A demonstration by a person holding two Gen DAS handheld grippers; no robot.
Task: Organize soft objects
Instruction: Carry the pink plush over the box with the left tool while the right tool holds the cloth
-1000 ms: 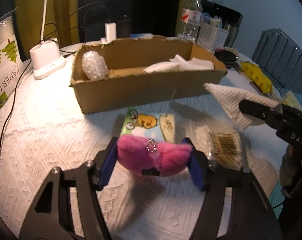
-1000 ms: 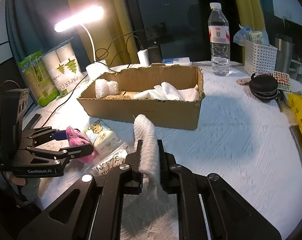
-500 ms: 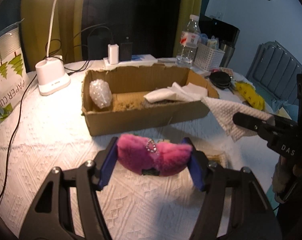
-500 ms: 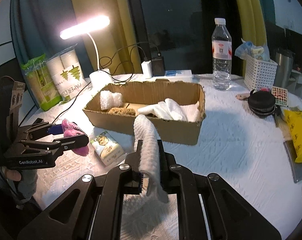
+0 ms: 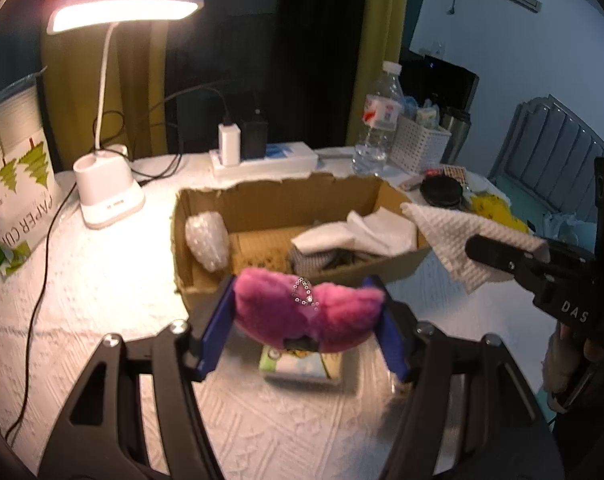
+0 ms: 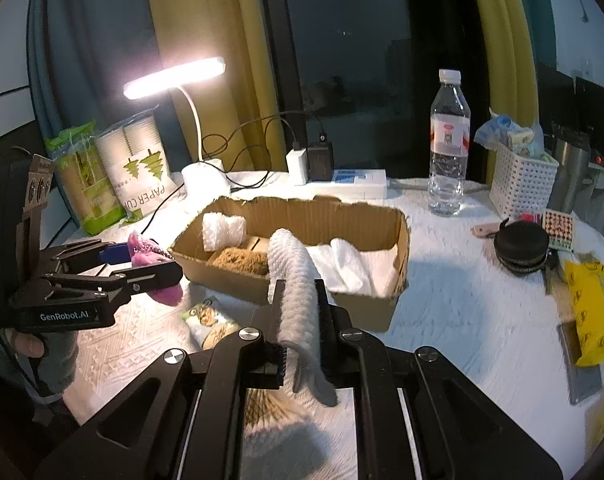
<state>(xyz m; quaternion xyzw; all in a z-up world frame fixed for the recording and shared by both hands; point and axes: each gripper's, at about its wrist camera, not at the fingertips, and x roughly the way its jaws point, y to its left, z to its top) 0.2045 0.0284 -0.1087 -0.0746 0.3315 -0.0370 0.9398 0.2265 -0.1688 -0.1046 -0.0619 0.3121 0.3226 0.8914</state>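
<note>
My left gripper (image 5: 308, 322) is shut on a pink fluffy toy (image 5: 302, 308) with a small bead chain, held above the table in front of the cardboard box (image 5: 261, 204). In the right wrist view that same left gripper (image 6: 141, 268) hangs at the left with the pink toy (image 6: 149, 258). My right gripper (image 6: 299, 304) is shut on a white waffle-weave cloth (image 6: 295, 280) that droops over its fingers. Seen from the left wrist view, the right gripper (image 5: 498, 254) carries the cloth (image 5: 458, 236) beside the box's right end. Inside the box lie a bubble-wrap roll (image 5: 207, 240), white cloths (image 5: 358, 232) and a brown pad (image 6: 241, 260).
A tissue pack (image 5: 297, 366) lies on the white tablecloth under the left gripper. A lit desk lamp (image 5: 109, 196), paper cup sleeve (image 5: 17, 184), power strip (image 5: 261, 160), water bottle (image 6: 448, 152), white basket (image 6: 522, 180), black round case (image 6: 522, 248) and yellow bag (image 6: 594, 304) ring the box.
Both grippers have risen with their loads, so the box's inside shows more. The tissue pack now sits under the pink toy instead of beyond it.
</note>
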